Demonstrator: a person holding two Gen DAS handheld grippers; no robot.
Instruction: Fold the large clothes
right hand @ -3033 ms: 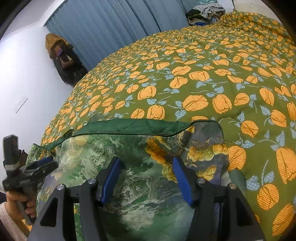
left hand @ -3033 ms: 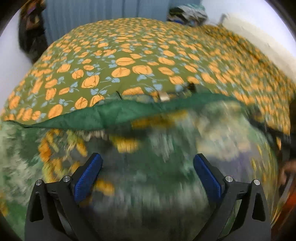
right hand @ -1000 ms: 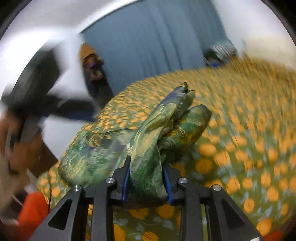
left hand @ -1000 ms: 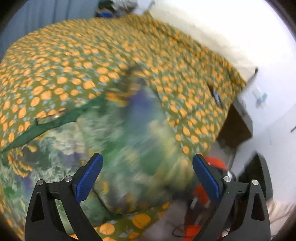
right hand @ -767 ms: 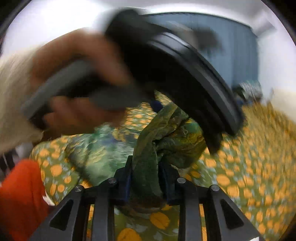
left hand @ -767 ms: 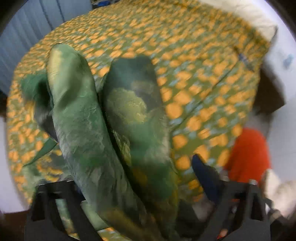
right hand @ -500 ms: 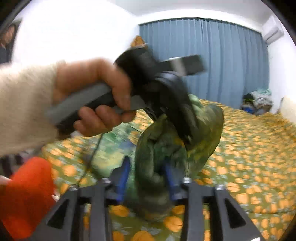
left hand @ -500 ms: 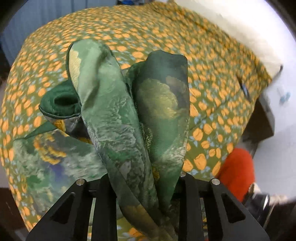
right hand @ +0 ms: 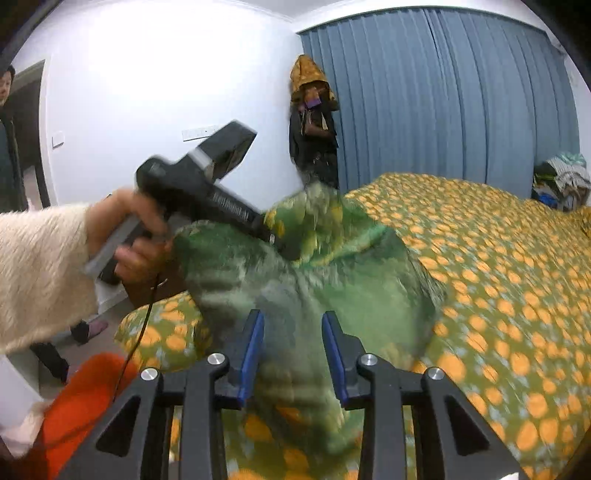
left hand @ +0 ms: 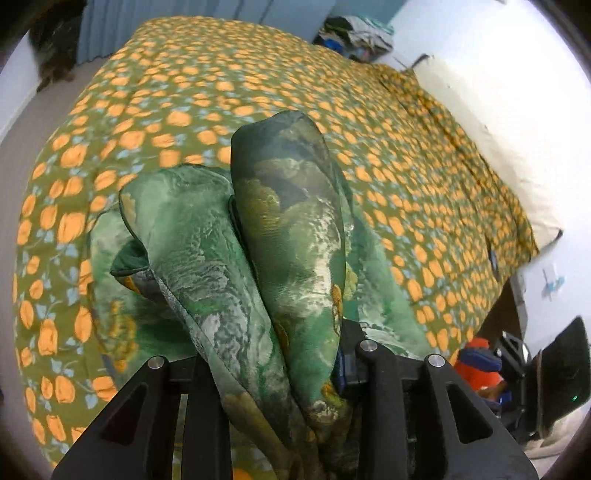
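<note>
A green printed garment [left hand: 280,236] is bunched and lifted above the near edge of the bed's tulip-patterned quilt [left hand: 229,92]. A clothes pile [left hand: 354,35] sits beyond the quilt's far corner; blue curtains [right hand: 443,96] hang behind it. Left gripper [left hand: 273,354]: jaws closed narrowly on two gathered folds of the garment. Right gripper [right hand: 291,347]: blue pads [right hand: 253,347] parted, with blurred cloth between them; whether they touch it cannot be told.
</note>
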